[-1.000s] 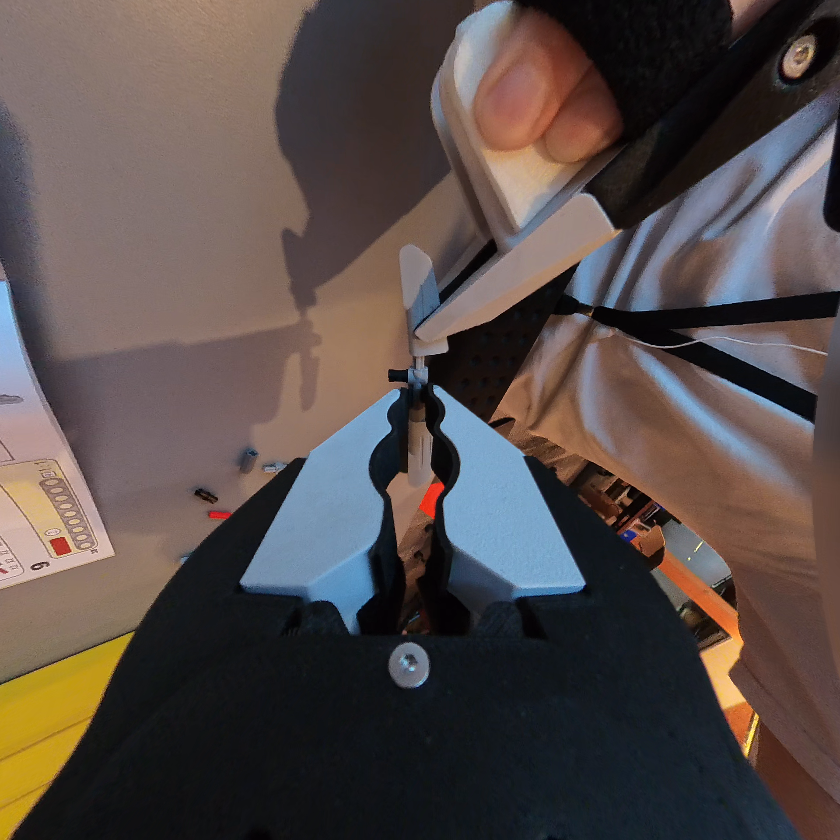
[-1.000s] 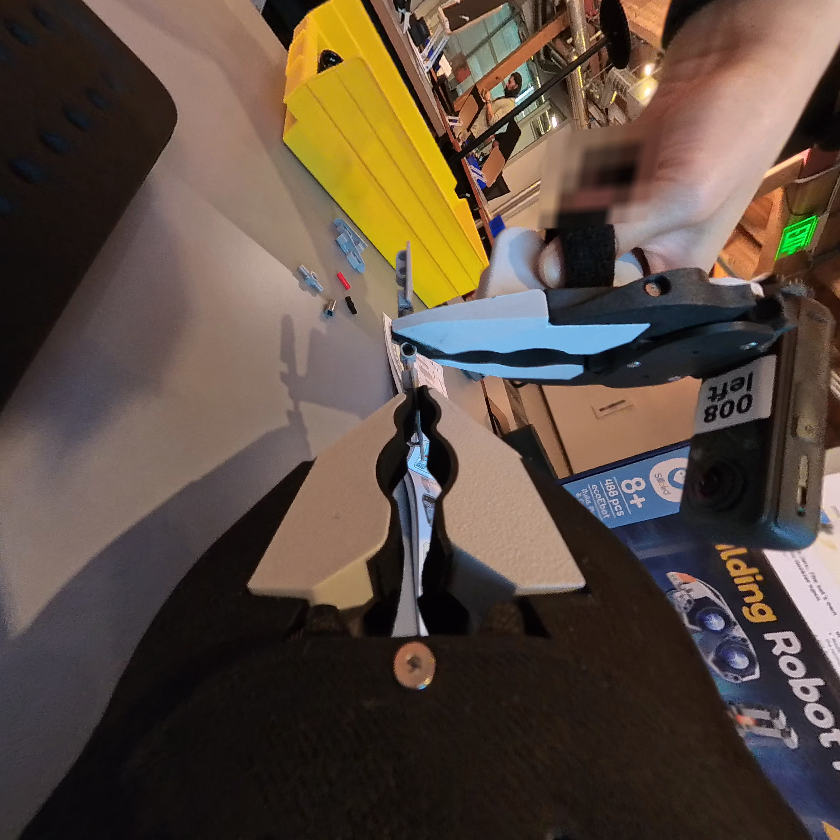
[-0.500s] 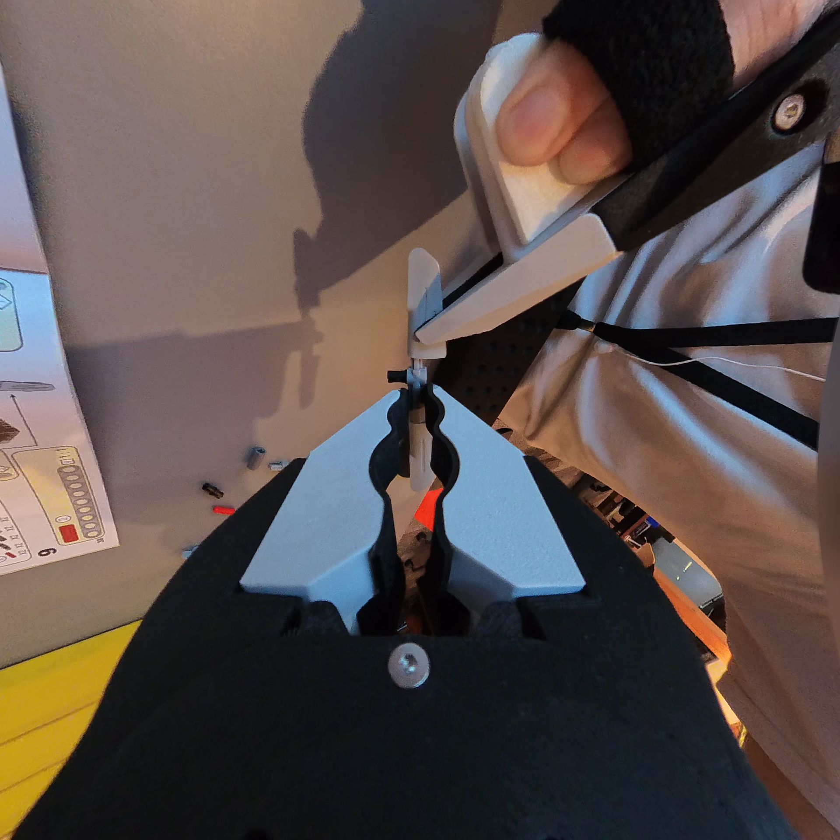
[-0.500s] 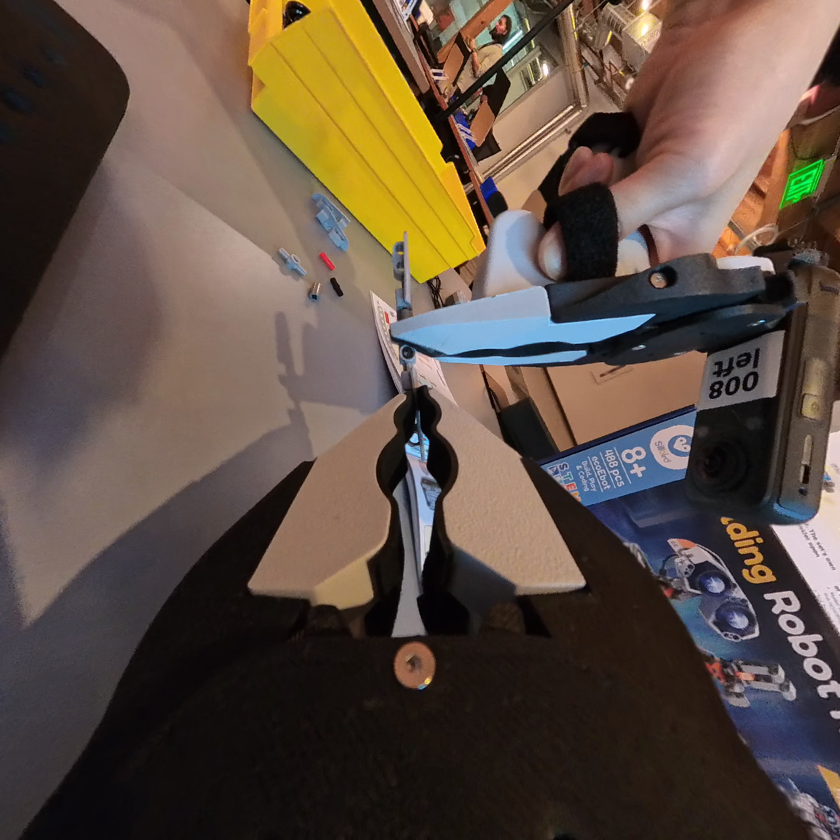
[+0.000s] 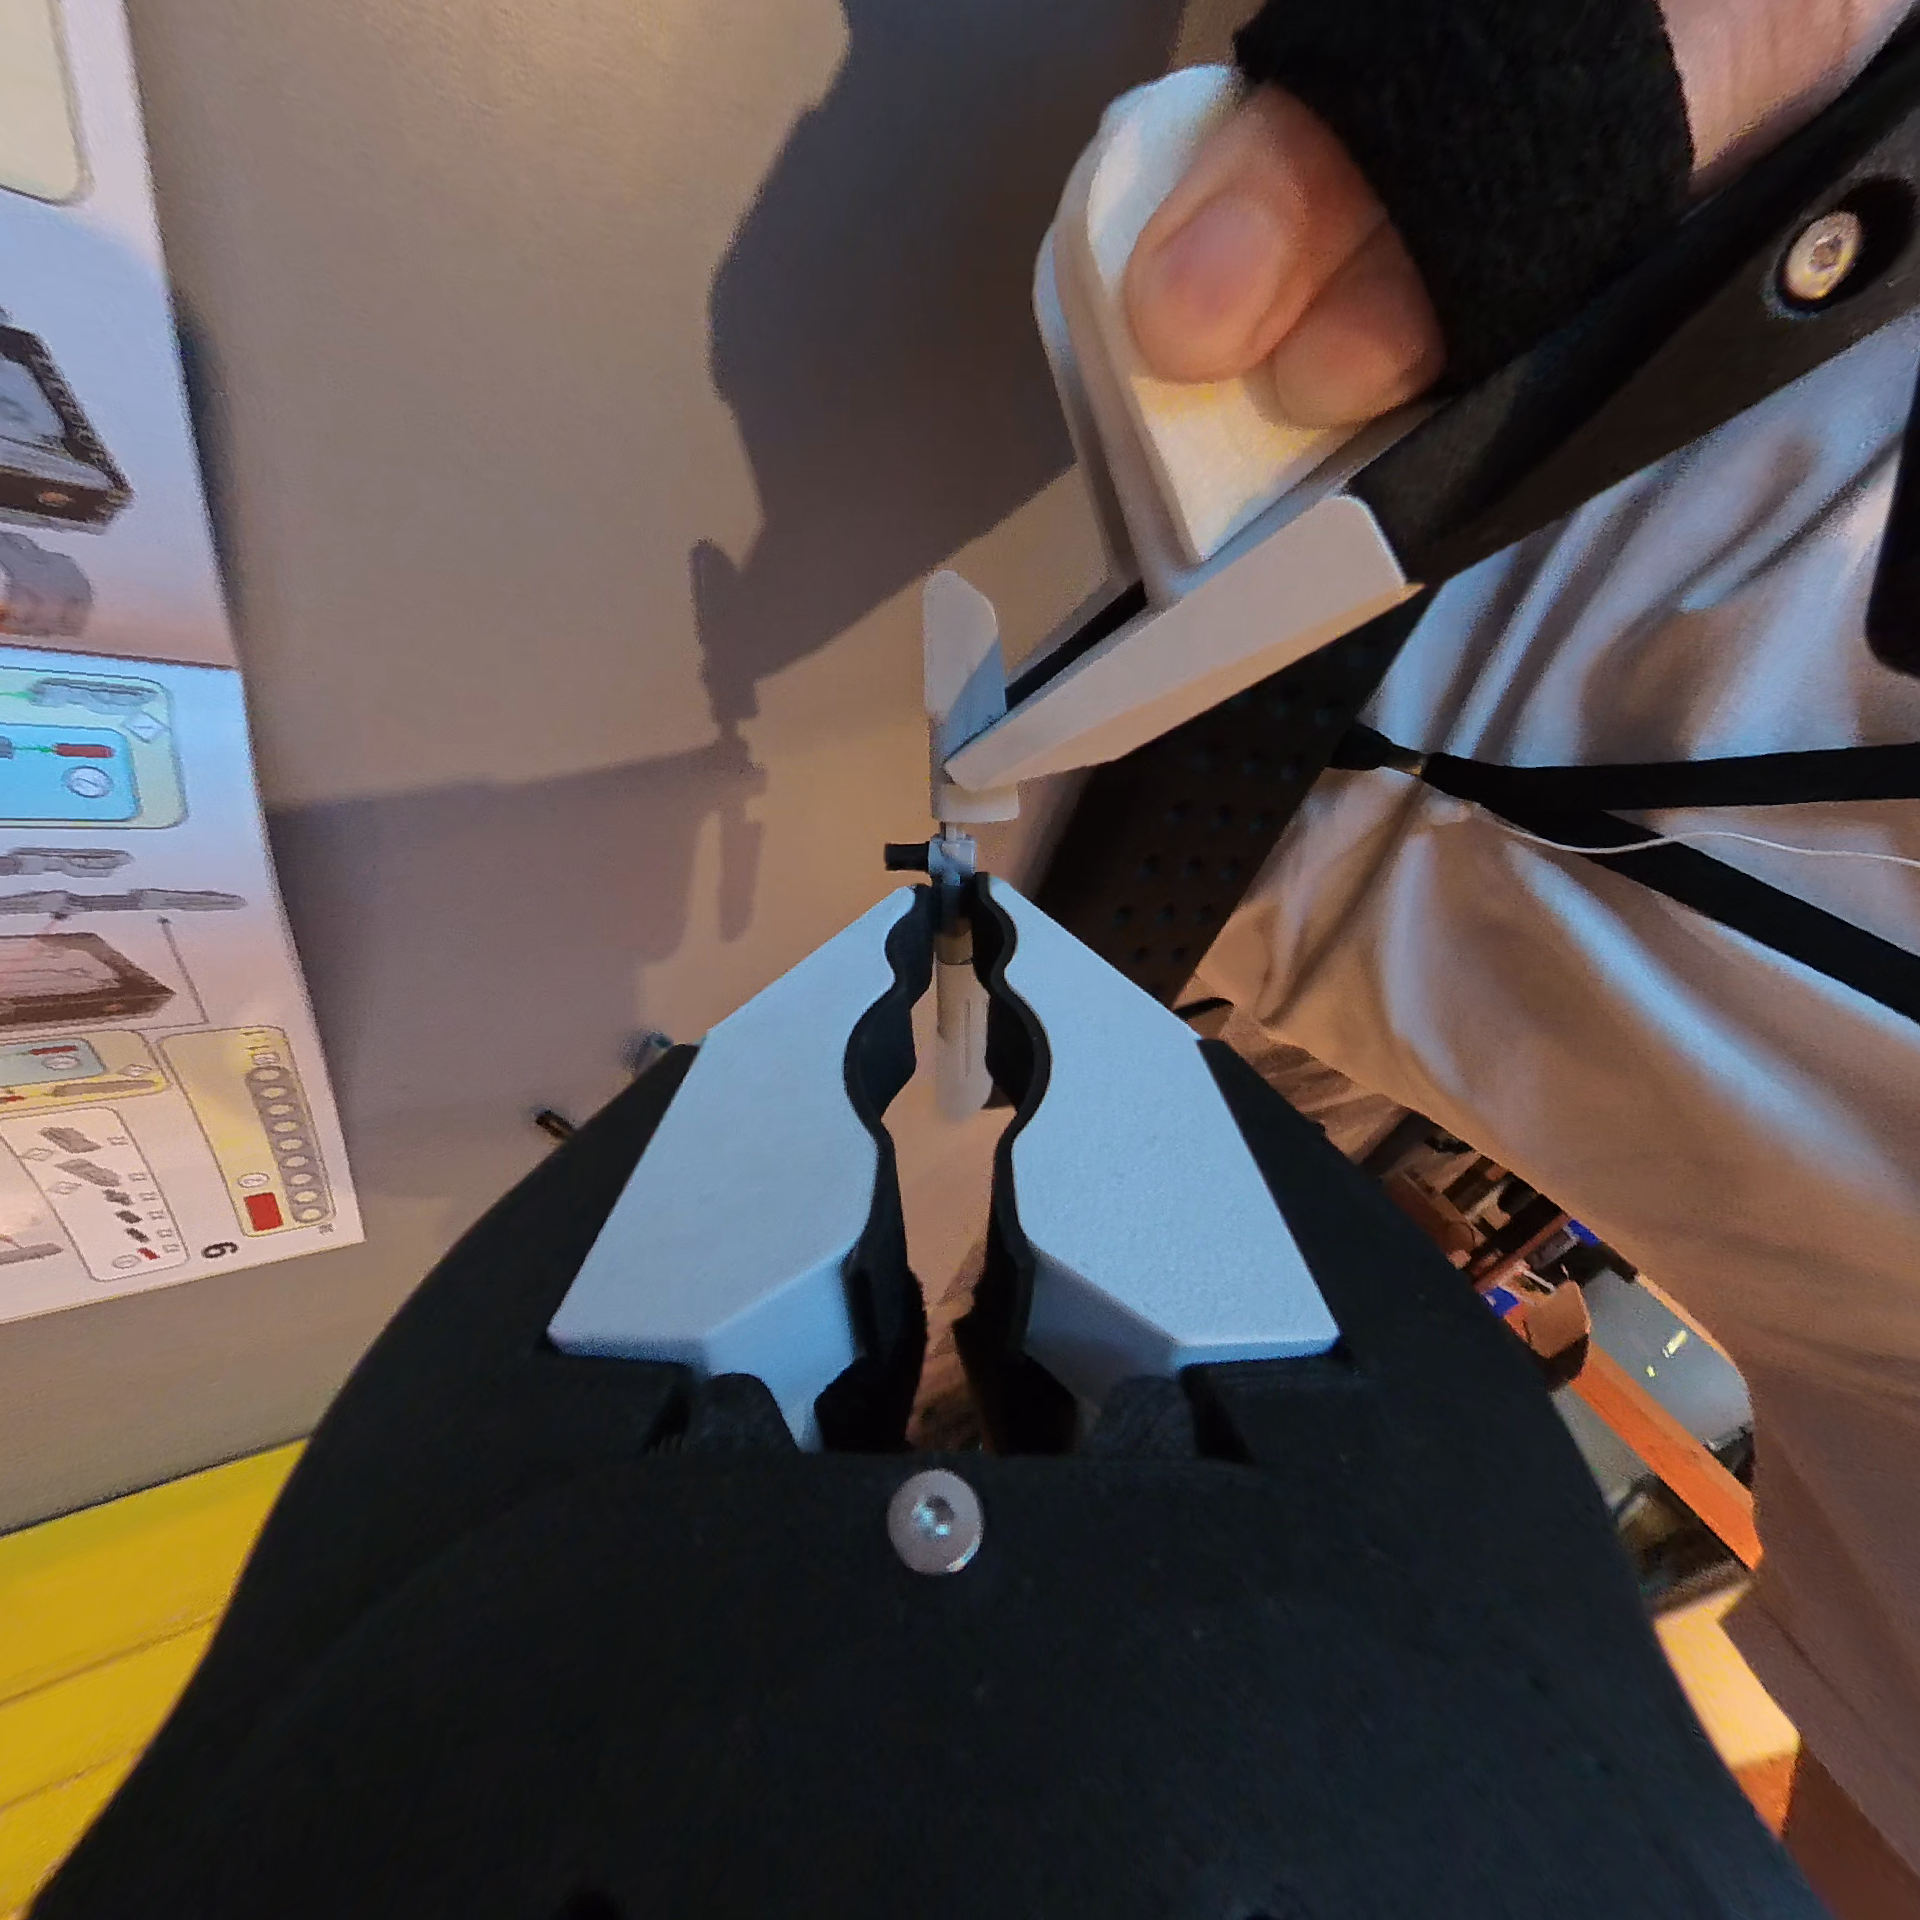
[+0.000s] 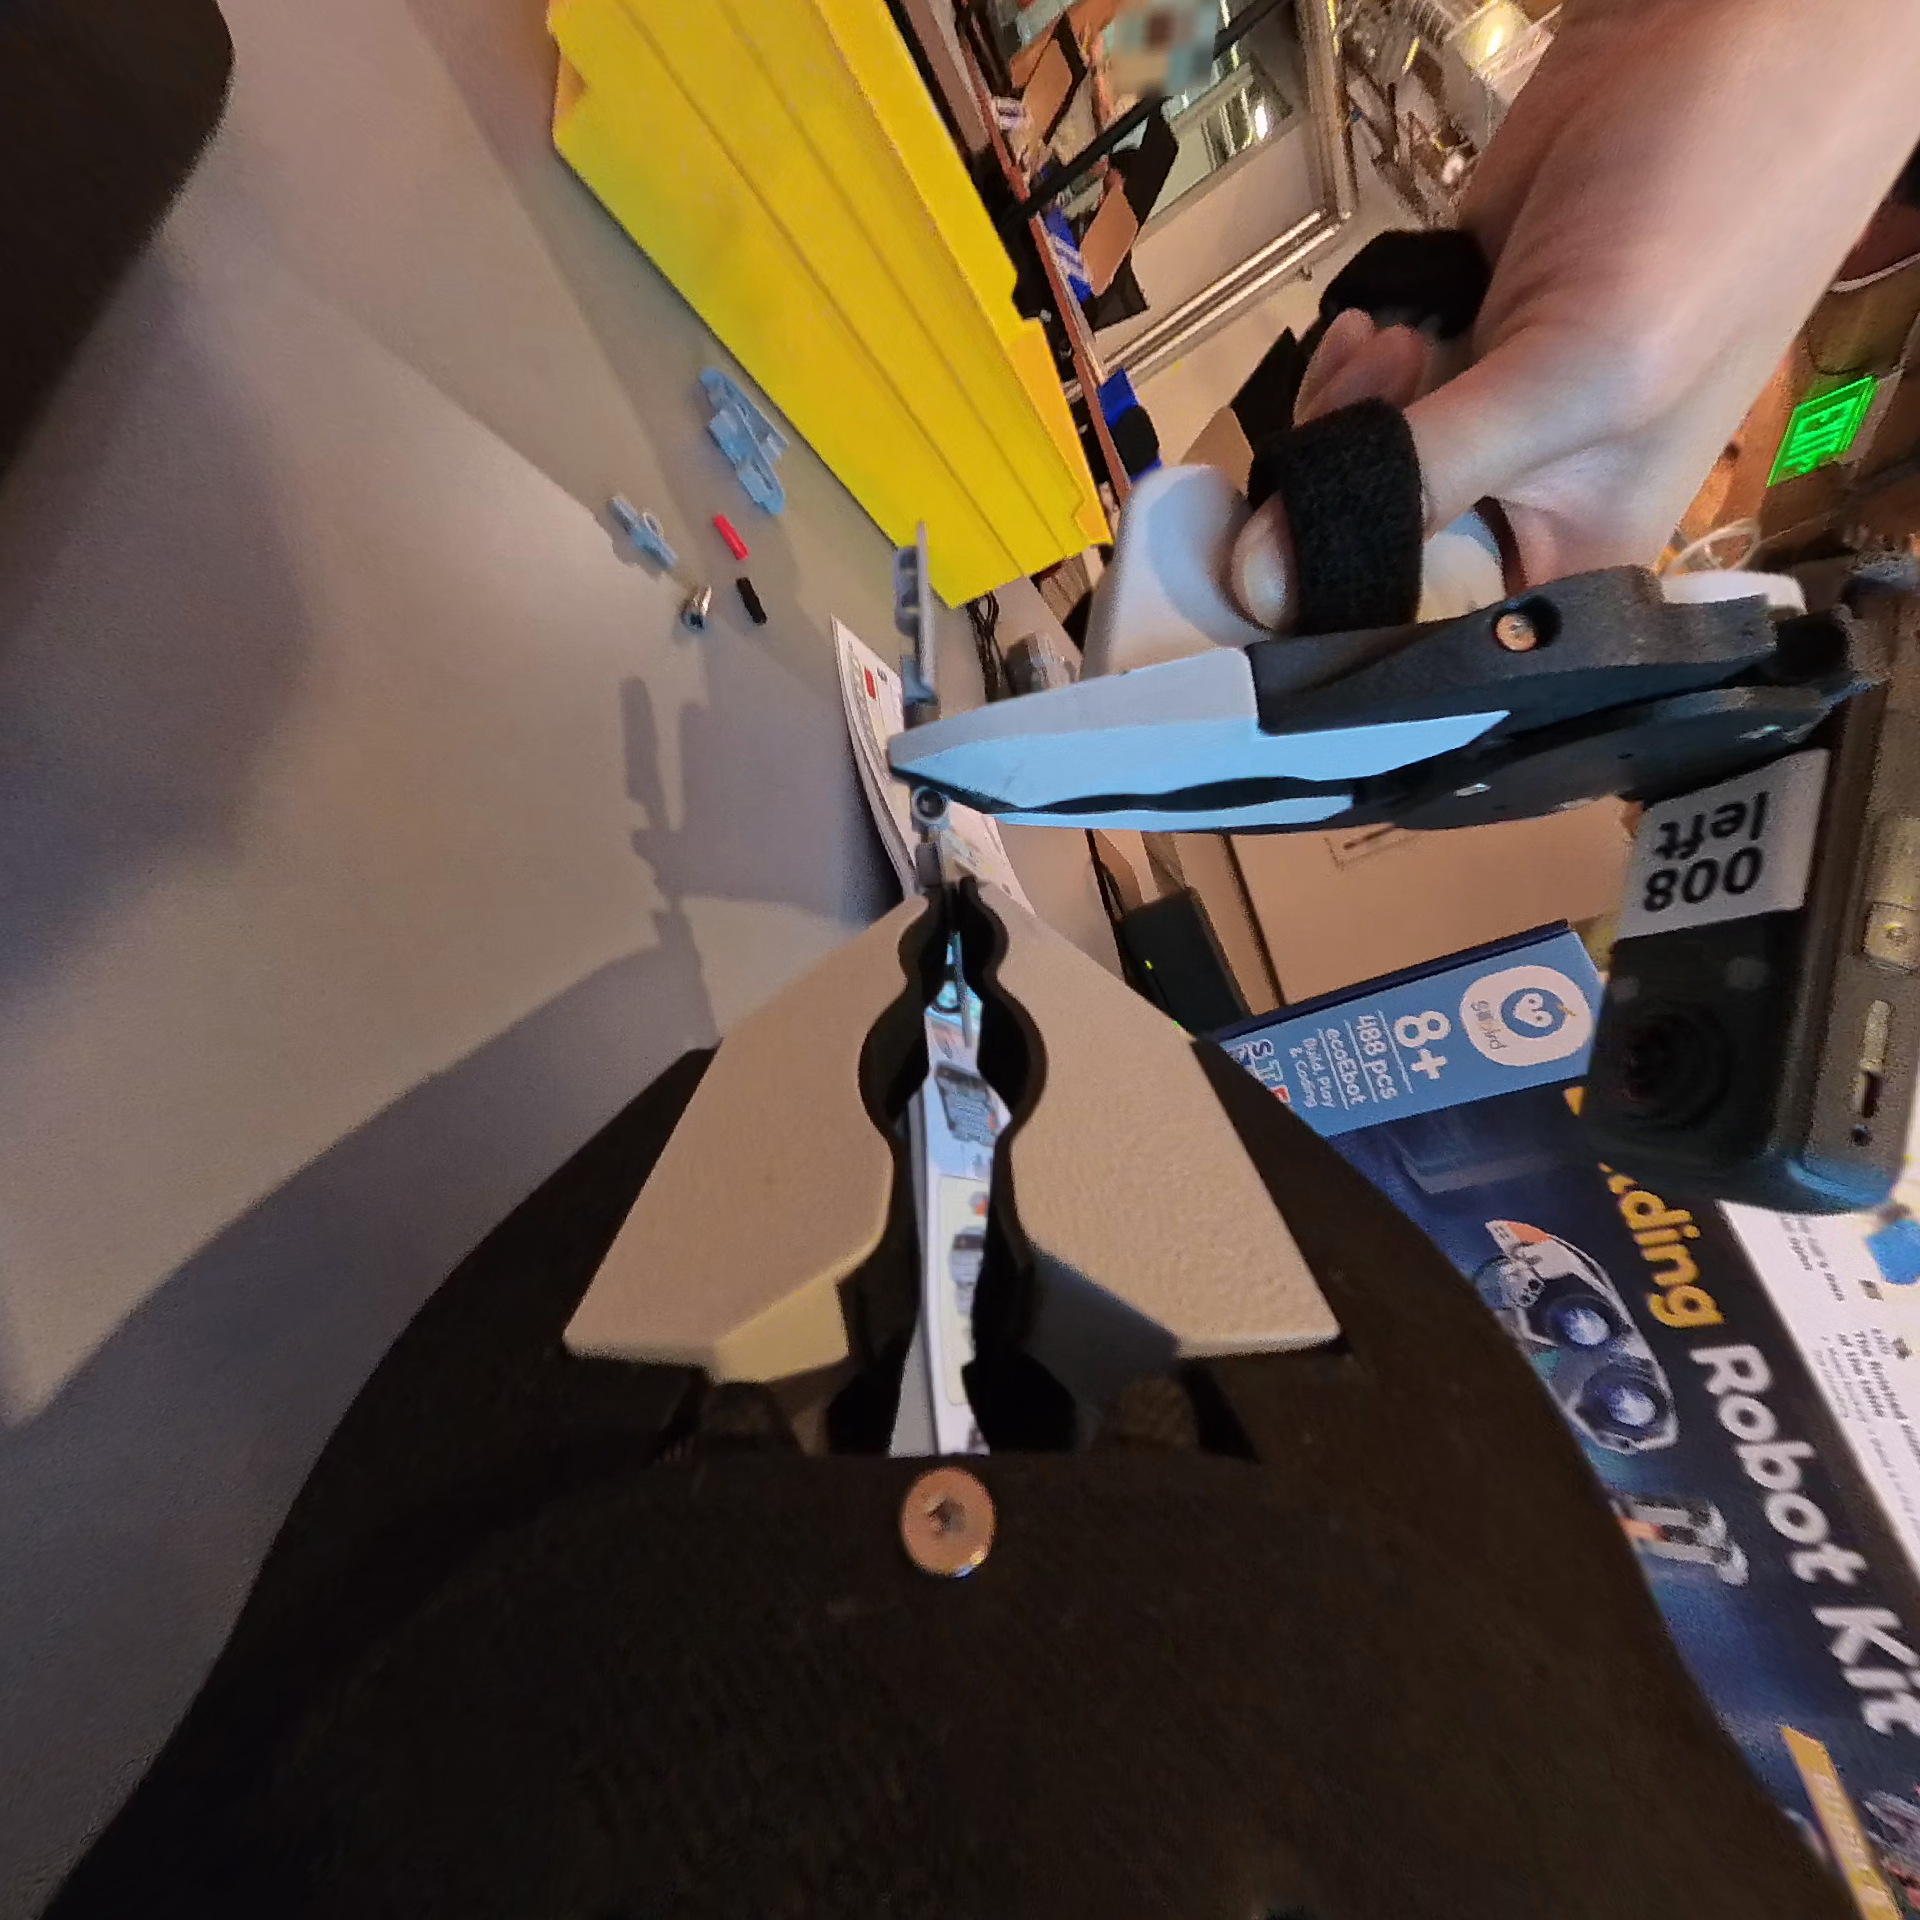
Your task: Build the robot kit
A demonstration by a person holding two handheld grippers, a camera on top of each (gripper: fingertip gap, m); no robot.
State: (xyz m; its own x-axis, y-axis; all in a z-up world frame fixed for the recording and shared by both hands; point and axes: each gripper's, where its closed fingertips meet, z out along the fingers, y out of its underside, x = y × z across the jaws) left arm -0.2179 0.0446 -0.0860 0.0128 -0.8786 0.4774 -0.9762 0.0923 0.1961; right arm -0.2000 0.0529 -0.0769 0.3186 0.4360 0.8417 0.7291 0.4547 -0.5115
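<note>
My left gripper [image 5: 951, 899] is shut on a pale grey beam [image 5: 956, 1023] that stands upright between its jaws. A small grey connector with a black pin [image 5: 935, 857] sits at the beam's top end. My right gripper [image 5: 961, 774] comes in from the upper right, shut on a second pale grey beam [image 5: 958, 665], whose lower end meets the connector. In the right wrist view my right gripper [image 6: 951, 896] is shut on its thin beam [image 6: 964, 987], seen edge-on. There the left gripper [image 6: 902, 767] crosses from the right with its beam [image 6: 914, 613] sticking out past the tips.
An instruction sheet [image 5: 156, 935] lies on the grey table [image 5: 468, 416]. A yellow bin [image 6: 831, 260] stands at the table's far side. Small loose parts [image 6: 743, 436], a red pin [image 6: 729, 535] and a black pin [image 6: 750, 601] lie near it. A blue kit box [image 6: 1558, 1247] is at right. Both grippers' tips are close together, under 4 cm apart.
Both grippers stay shut with their pieces meeting tip to tip. The pair has shifted over the table: more of the instruction sheet shows at left, and the loose parts sit lower.
</note>
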